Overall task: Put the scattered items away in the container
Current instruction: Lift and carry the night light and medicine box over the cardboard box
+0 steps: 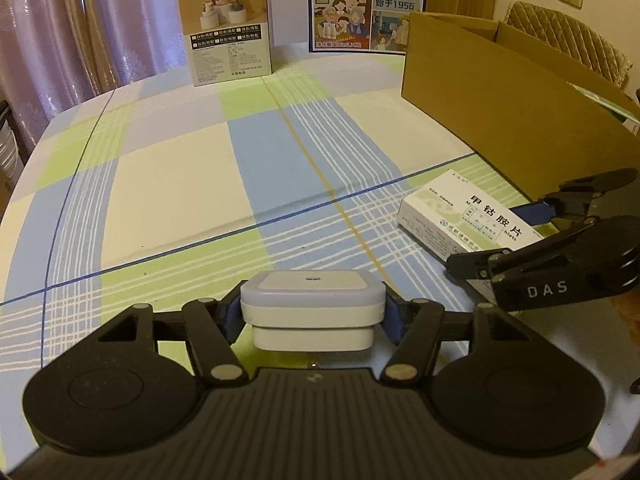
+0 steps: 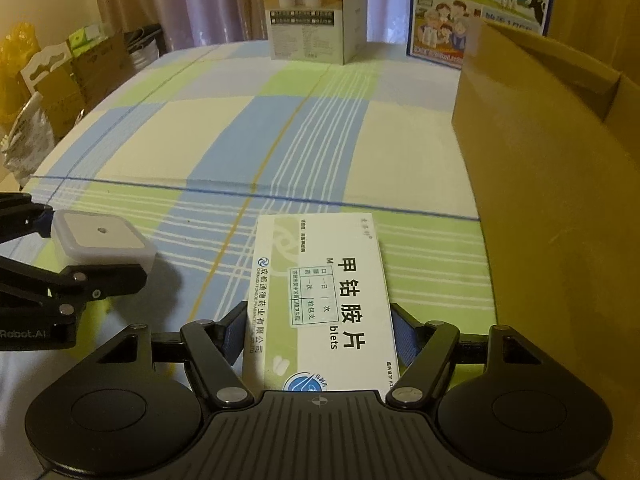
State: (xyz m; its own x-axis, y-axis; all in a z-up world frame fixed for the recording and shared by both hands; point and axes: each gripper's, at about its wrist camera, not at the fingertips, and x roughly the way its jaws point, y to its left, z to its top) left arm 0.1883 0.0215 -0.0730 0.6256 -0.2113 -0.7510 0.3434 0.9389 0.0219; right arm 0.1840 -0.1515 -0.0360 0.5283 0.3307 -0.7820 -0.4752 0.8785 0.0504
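My left gripper (image 1: pixel 312 316) is shut on a white square night light (image 1: pixel 313 308), held just above the checked tablecloth; it also shows in the right wrist view (image 2: pixel 102 242). My right gripper (image 2: pixel 320 328) is shut on a white and green medicine box (image 2: pixel 320 300), whose blue pads press its long sides; the box lies on or just above the cloth. The box also shows in the left wrist view (image 1: pixel 468 216), with the right gripper (image 1: pixel 520 236) around it. The open brown cardboard box (image 1: pixel 512 108) stands to the right, close beside the medicine box (image 2: pixel 560 200).
A tall white product box (image 1: pixel 226 24) and a blue milk carton box (image 1: pixel 366 4) stand at the table's far edge. Bags and cartons (image 2: pixel 52 80) sit beyond the table's left edge. A padded chair back (image 1: pixel 568 40) is behind the cardboard box.
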